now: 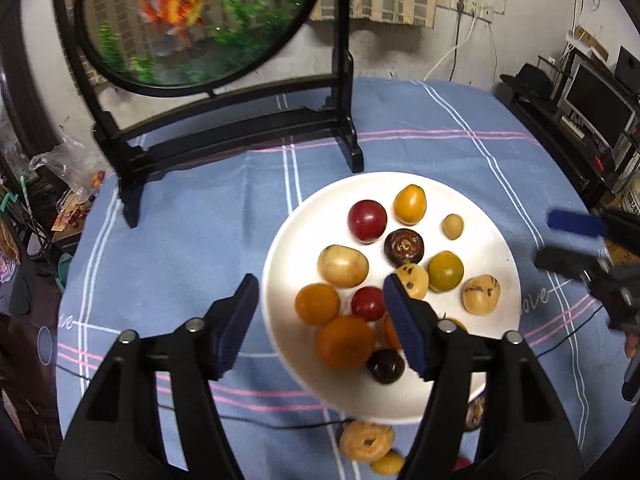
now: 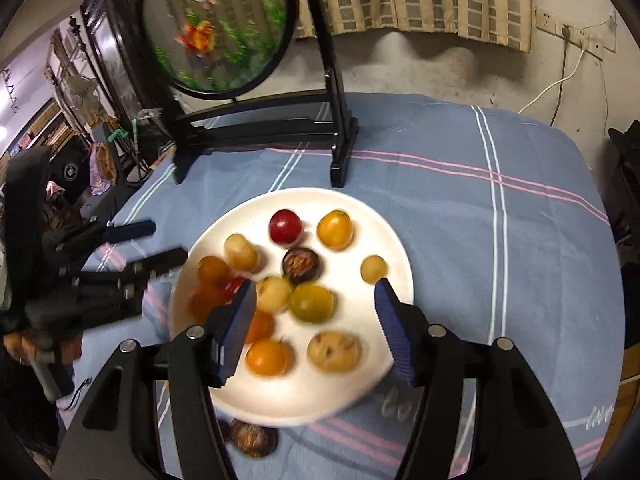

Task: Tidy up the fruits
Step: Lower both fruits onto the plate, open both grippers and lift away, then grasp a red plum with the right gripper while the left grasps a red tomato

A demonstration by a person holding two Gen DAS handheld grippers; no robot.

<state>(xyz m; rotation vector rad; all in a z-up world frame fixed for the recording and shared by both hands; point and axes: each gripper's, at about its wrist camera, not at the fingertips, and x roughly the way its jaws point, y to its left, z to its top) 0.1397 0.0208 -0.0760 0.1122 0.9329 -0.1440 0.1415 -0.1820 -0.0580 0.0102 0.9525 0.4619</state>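
Claws first: the left claw [image 1: 320, 320] stands with its blue-padded jaws apart and nothing clamped between them, hanging over the near-left part of a white plate [image 1: 496, 240]; its right pad overlaps the view of a small red fruit [image 1: 368, 303] and a speckled tan fruit [image 1: 413, 280], though whether it touches either cannot be told. The right claw [image 2: 316, 332] is likewise spread, empty, above the near half of the same plate, with a yellow-green fruit [image 2: 312, 303] and a pale yellow fruit [image 2: 273, 294] showing in the gap at about 12 o'clock from its middle, an orange fruit [image 2: 269, 357] at 7 o'clock and a spotted tan fruit [image 2: 335, 351] at 5 o'clock. Fruits lie loose across the plate: in the left wrist view a larger red fruit [image 1: 367, 221] and a yellow-orange fruit [image 1: 409, 204] sit toward the plate's 12 o'clock, a dark purple fruit [image 1: 404, 246] near its centre, a small beige fruit [image 1: 453, 226] toward 2 o'clock and a pale potato-shaped fruit [image 1: 343, 266] toward 9 o'clock. Off the plate, at its 6 o'clock edge on the blue checked cloth [image 1: 192, 220] of the desk, lie a tan ring-marked fruit [image 1: 366, 441] and a dark brown fruit [image 2: 253, 438]. A black-framed round fish screen [image 1: 192, 20] stands at the desk's 11 o'clock.
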